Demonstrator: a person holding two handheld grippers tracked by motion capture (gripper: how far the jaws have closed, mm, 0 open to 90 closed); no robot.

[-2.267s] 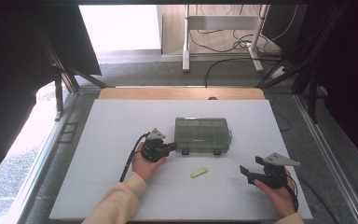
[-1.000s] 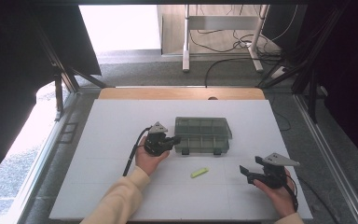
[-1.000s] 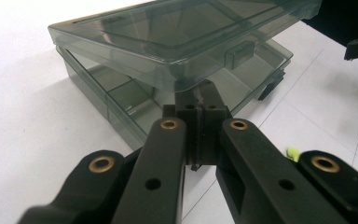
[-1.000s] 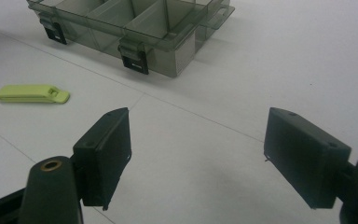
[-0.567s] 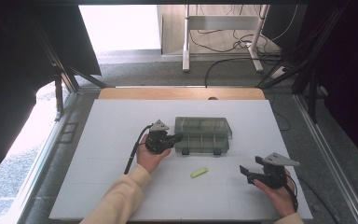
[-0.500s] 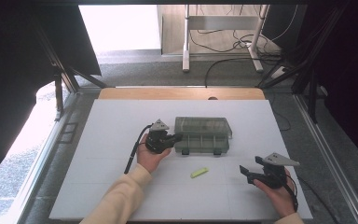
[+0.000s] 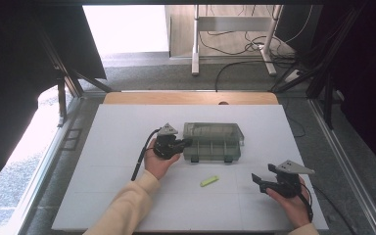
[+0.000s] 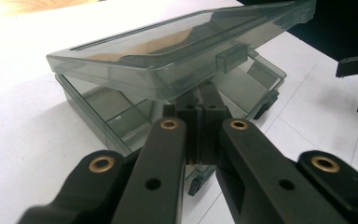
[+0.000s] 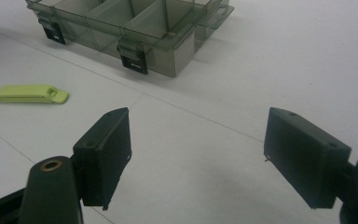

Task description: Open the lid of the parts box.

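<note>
A smoky clear plastic compartment box (image 7: 213,142) sits mid-table. Its lid (image 8: 168,51) is tilted up at the front, leaving a gap over the base (image 8: 116,116). My left gripper (image 7: 186,143) is at the box's left front corner, jaws shut together, with the tips (image 8: 200,100) poked into that gap under the lid. A small lime-green clip (image 7: 209,181) lies flat on the table in front of the box, also seen in the right gripper view (image 9: 30,93). My right gripper (image 7: 262,177) rests at the front right, open and holding nothing (image 9: 205,154).
The white table top (image 7: 127,127) has bare room on every side of the box. The box's black latches (image 9: 134,61) hang on its front wall. A wooden strip (image 7: 191,98) runs along the far edge. Table legs and cables lie on the floor beyond.
My left gripper has moved in against the box's left front corner, and the lid has risen from flat to tilted. The right gripper and the green clip have not moved.
</note>
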